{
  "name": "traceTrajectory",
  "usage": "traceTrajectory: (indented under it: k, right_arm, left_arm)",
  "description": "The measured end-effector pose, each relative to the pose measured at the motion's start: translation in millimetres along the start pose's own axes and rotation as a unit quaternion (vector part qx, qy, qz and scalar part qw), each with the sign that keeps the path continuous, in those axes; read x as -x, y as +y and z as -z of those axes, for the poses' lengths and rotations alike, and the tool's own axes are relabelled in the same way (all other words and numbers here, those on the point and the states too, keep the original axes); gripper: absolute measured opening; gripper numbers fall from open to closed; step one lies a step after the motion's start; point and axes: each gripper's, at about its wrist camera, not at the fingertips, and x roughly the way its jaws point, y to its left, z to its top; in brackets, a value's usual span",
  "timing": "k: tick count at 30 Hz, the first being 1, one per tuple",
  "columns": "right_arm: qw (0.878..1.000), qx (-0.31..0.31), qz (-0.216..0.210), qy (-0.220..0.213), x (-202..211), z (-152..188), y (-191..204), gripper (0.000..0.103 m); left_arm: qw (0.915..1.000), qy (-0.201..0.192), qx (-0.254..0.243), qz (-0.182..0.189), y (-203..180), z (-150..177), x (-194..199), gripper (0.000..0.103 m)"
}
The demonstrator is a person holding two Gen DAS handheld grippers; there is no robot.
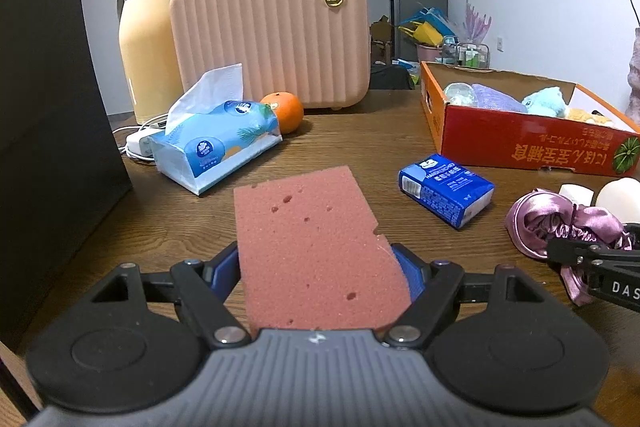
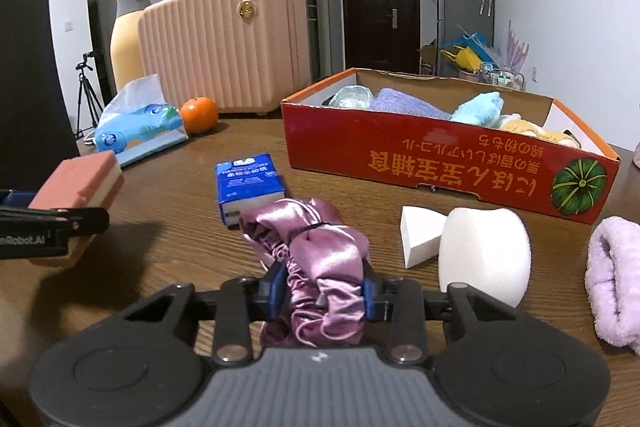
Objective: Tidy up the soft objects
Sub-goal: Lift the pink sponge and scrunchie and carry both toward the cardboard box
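Sponge is clamped in the left gripper; right gripper pinches the satin scrunchie near the red box, far right, already holding several soft things. White foam pieces remain.

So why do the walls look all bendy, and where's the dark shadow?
Left wrist view: the fisheye lens bows the black panel and darkens the corners. Right wrist view: same bending; the pink sponge casts a dark shadow on the table; the satin cloth shines.
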Motion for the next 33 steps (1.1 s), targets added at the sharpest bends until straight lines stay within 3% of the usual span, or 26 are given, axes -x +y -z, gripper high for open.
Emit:
traceTrajectory:
  k: [18, 33]
  right_arm:
    - [0.999, -0.009, -0.02, -0.047, 17.5, -7.0, -8.0, 0.03]
    - [0.994, -0.029, -0.017, -0.107, 39.8, -23.5, -39.0, 0.03]
  left_arm:
    - [0.9997, -0.014, 0.016, -0.01, -3.7, -4.1, 1.8, 0.079]
    - [0.9991, -0.03, 0.024, 0.016, -51.7, -16.2, 8.2, 0.079]
